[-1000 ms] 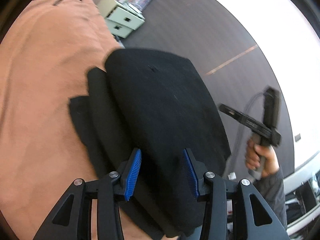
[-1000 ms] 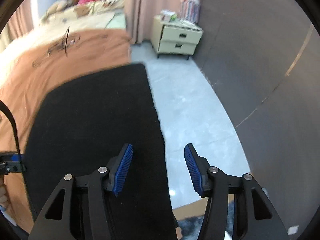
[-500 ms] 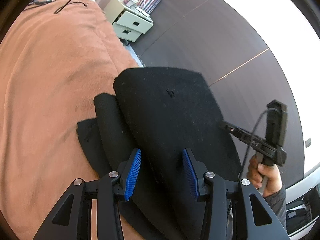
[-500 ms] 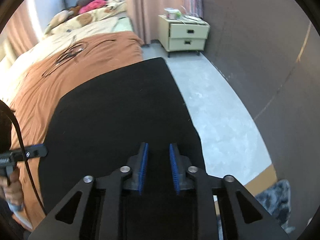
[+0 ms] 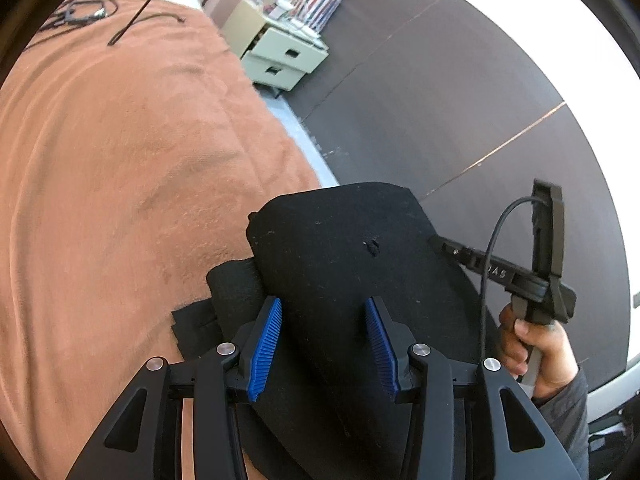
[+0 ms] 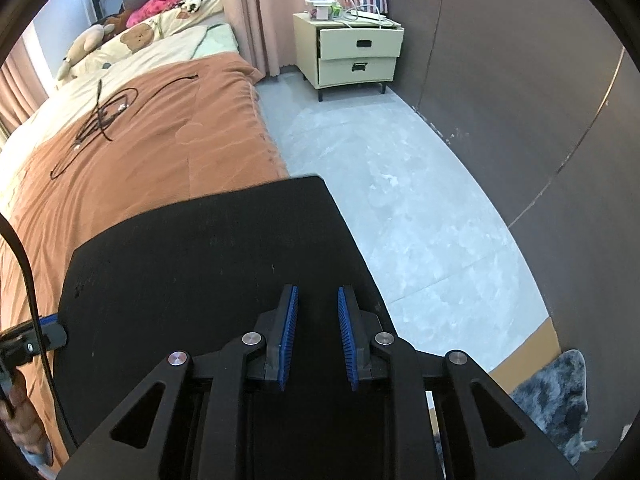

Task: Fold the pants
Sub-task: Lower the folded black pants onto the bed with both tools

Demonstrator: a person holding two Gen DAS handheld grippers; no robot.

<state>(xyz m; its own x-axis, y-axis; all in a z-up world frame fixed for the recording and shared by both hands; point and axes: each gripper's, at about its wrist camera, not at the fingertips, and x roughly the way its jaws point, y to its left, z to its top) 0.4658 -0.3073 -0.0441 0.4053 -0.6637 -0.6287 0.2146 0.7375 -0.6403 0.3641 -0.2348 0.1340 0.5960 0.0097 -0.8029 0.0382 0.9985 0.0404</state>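
While the left gripper (image 5: 324,344) hovers low over the black pants (image 5: 352,264), its blue pads stand apart with the cloth lying beneath and between them, not pinched. The pants sit in stacked layers at the near edge of the brown blanket (image 5: 120,184), a narrower layer poking out to the left underneath. Over on the right of this view, the person's hand (image 5: 536,344) works the right gripper's handle at the far edge of the fold.

Now the right wrist view: the right gripper (image 6: 316,336) has just been closing, its pads now drawn near each other, low over the broad flat panel of pants (image 6: 200,264). Whether a ridge of fabric is actually caught between them, I cannot tell — black on black. The bed's edge and the grey floor (image 6: 400,216) lie just beside.

This looks like mid-fold, the edges being taken up. Next, I'd judge, both need a firm pinch before carrying the layer across together.
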